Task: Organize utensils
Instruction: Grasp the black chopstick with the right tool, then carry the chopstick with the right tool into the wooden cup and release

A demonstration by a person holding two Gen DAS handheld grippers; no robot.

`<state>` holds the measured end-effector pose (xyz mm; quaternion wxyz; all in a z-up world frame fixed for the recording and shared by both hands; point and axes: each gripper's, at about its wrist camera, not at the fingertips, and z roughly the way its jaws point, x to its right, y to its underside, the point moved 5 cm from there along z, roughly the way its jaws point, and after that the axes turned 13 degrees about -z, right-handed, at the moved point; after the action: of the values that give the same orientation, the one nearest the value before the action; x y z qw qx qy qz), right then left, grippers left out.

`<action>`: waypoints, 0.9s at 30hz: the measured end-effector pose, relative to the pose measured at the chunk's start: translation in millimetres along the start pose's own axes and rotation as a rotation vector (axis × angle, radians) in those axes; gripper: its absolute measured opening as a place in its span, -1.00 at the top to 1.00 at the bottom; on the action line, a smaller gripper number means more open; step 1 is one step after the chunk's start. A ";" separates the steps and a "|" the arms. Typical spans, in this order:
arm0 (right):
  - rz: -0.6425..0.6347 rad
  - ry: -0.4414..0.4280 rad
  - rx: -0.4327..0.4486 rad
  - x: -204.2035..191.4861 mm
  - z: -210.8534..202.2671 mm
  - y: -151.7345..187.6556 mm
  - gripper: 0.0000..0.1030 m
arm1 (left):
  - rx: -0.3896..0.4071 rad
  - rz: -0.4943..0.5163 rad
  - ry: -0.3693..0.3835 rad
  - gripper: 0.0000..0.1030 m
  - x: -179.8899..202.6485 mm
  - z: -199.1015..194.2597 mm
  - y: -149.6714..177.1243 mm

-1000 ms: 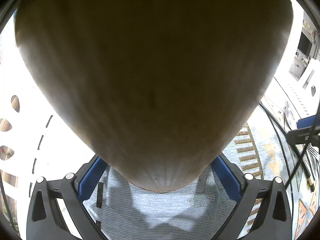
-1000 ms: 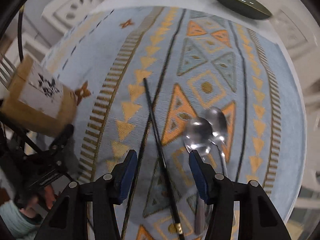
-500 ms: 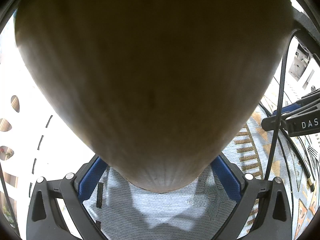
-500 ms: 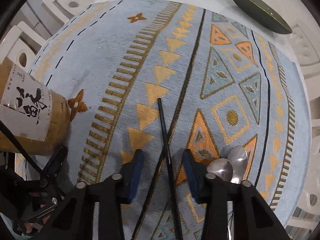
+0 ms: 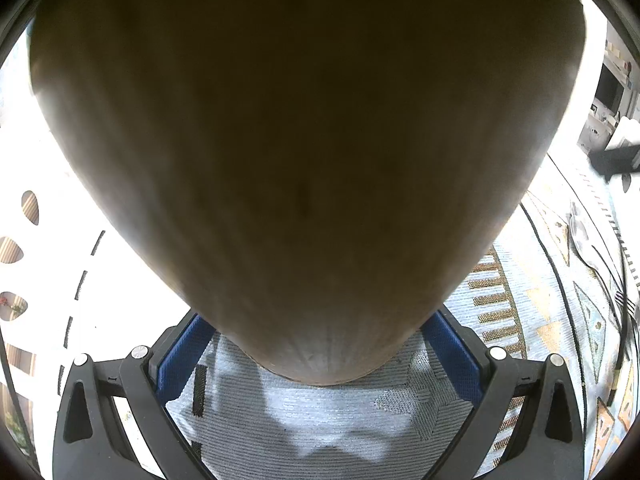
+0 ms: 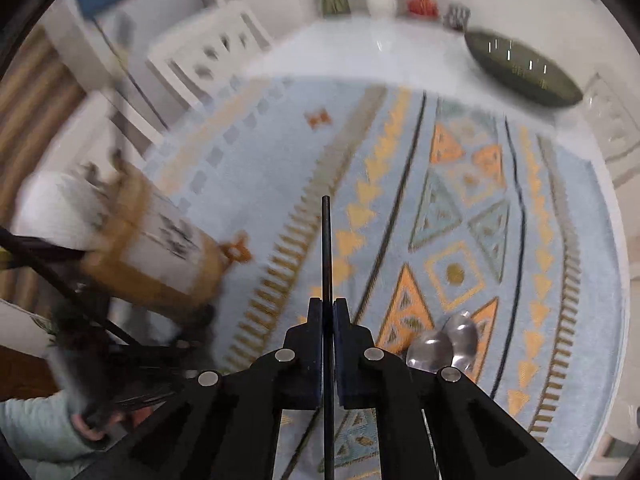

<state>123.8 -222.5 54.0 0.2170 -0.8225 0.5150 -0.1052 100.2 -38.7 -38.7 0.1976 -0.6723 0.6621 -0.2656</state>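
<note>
Black chopstick [image 6: 326, 248] pinched between the just-closed pads of the right gripper [image 6: 327, 308], long axis running straight ahead, off the mat. Wooden holder [image 6: 156, 252] lies to its left, clamped upright on the patterned mat [image 5: 320, 420] by the left gripper [image 5: 320, 344]. Two spoons [image 6: 444, 340] lie just right of the fingers.

You see a black chopstick [image 6: 326, 248], a tan holder [image 5: 304, 152], and a pale-blue mat [image 6: 280, 152] with orange triangles.

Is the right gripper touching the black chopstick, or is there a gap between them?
Touching. In the right wrist view the right gripper has both blue pads pressed against the black chopstick, which runs straight between them with no gap visible.
</note>
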 end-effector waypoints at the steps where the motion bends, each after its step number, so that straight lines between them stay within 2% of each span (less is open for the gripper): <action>1: 0.000 0.004 0.040 0.3 -14.2 -2.3 0.91 | 0.000 0.000 0.000 -0.99 -0.3 0.2 -0.1; 7: -0.024 0.076 0.183 -4.1 -68.5 -17.3 0.91 | 0.000 0.000 0.000 -0.99 0.0 -0.1 0.2; 17: -0.074 0.146 0.372 -18.7 -120.7 -67.5 0.91 | 0.000 0.000 0.001 -0.99 -0.4 0.0 0.2; 22: -0.107 0.104 0.475 -30.4 -152.3 -101.7 0.91 | 0.000 0.000 0.001 -0.99 -0.5 0.0 0.2; 27: -0.143 -0.001 0.562 -53.7 -178.5 -132.0 0.91 | 0.000 -0.001 0.001 -0.99 -1.3 0.5 -0.1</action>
<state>134.7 -169.4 275.9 0.4285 -0.7646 0.4063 -0.2583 100.6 -37.4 -39.2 0.1970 -0.6724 0.6620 -0.2660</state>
